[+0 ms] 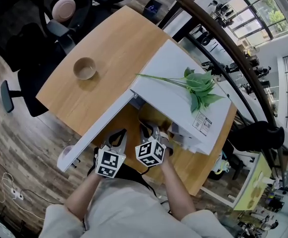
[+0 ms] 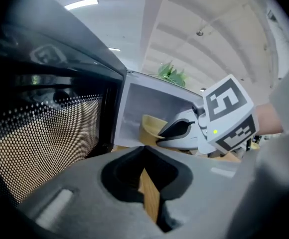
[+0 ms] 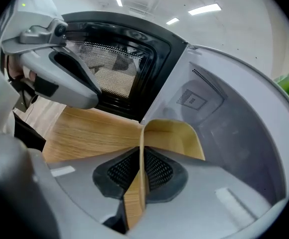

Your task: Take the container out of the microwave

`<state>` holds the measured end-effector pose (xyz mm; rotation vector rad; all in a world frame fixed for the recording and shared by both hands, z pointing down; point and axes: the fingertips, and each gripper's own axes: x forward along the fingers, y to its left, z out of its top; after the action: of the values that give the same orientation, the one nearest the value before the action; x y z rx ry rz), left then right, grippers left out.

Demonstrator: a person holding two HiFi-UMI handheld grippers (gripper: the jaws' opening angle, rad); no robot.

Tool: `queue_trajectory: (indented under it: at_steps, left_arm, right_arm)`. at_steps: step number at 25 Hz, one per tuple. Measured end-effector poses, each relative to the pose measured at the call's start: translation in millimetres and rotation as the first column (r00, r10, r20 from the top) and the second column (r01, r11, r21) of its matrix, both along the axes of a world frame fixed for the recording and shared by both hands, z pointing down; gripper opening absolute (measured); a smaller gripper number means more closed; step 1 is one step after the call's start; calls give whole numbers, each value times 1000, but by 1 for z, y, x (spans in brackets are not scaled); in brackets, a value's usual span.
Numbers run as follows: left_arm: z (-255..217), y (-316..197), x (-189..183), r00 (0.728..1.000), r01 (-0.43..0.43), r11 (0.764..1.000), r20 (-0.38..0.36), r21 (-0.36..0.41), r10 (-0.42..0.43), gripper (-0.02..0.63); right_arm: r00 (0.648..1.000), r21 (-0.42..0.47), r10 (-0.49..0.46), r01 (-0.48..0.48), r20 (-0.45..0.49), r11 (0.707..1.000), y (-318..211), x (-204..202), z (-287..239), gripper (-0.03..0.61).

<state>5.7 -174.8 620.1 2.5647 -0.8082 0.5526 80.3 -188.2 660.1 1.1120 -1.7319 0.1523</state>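
The person stands at the wooden counter (image 1: 114,48) in front of the white microwave (image 1: 169,63), whose door (image 1: 99,128) hangs wide open to their left. The right tool (image 3: 142,153) is clamped on the thin near wall of the tan container (image 3: 177,136), one pad inside the rim and one outside. The container sits right at the mouth of the oven, its far side against the grey inside of the cavity. I cannot tell whether its base rests on the oven floor or hangs just clear of it. The left tool (image 2: 144,151) hovers low beside the door with its jaws drawn together on nothing, only counter showing through the slit between them. From here the worry, to my eye, is that one-sided pinch. With all the weight hanging off a single patch of wall, the container may swing or tip about the pads as it comes out, or slide free if the wall is slick. A low pull could also catch its bottom edge on the lip of the opening and lever it out of the grip. The door and the idle left tool crowd the way out on that side, so a sideways drift could knock it. A leafy sprig (image 1: 198,88) lies on the microwave's top and a small bowl (image 1: 84,68) stands well off on the counter, both out of harm's way.
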Motion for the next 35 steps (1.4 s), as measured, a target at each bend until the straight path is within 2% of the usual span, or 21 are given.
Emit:
queue_trajectory:
  at_steps: [10,20,24,35]
  left_arm:
    - [-2,-4,7,997,-79,997,-1,4,79,3]
    - [1,1,16,987,-159,987,2,-12,159,3]
    - [5,9,16,984,-178,984,12,-34,178,3]
    - [12,34,31,974,-220,975,57,-17,221,3]
  right_arm:
    - [999,3,50,-50,1,999,19,-6,-1,37]
    - [983,22,182,-183,39,983,30,-3,-4,37]
    - [969,29,233,-236,76,971,40,-2,-7,37]
    - [924,58,321,-339,209,939,69,7,-16,37]
